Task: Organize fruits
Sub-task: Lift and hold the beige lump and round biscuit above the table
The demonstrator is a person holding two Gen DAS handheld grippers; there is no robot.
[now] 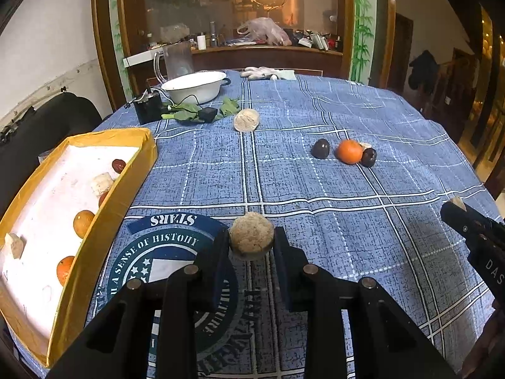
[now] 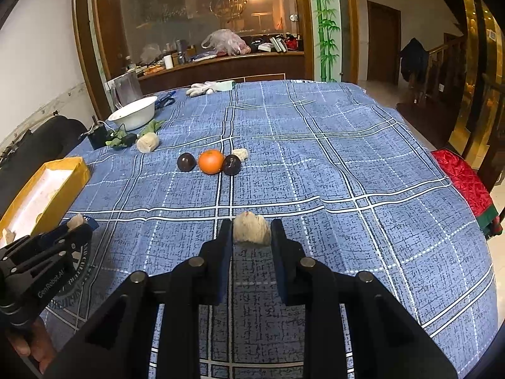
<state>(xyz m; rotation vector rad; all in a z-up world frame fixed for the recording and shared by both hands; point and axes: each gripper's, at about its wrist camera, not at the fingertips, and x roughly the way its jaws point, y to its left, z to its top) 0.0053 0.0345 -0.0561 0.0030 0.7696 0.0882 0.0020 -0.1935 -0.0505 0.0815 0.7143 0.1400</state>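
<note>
We see left gripper point(image 1: 251, 242) clamped on beige ball point(image 1: 251, 236), right gripper point(image 2: 251, 233) on pale lump point(image 2: 251, 230); box point(image 1: 104, 208) at 9 o'clock, rim hiding oranges point(image 1: 82, 222) partly.

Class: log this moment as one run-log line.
left gripper: shut on round beige ball | right gripper: shut on beige lump | yellow box: partly filled

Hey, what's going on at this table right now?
A person is sorting fruit with two handheld grippers. The left gripper holds a round tan ball; the right gripper holds a pale lump. The yellow box already contains oranges and other pieces. An orange and two dark fruits remain on the blue tablecloth.
</note>
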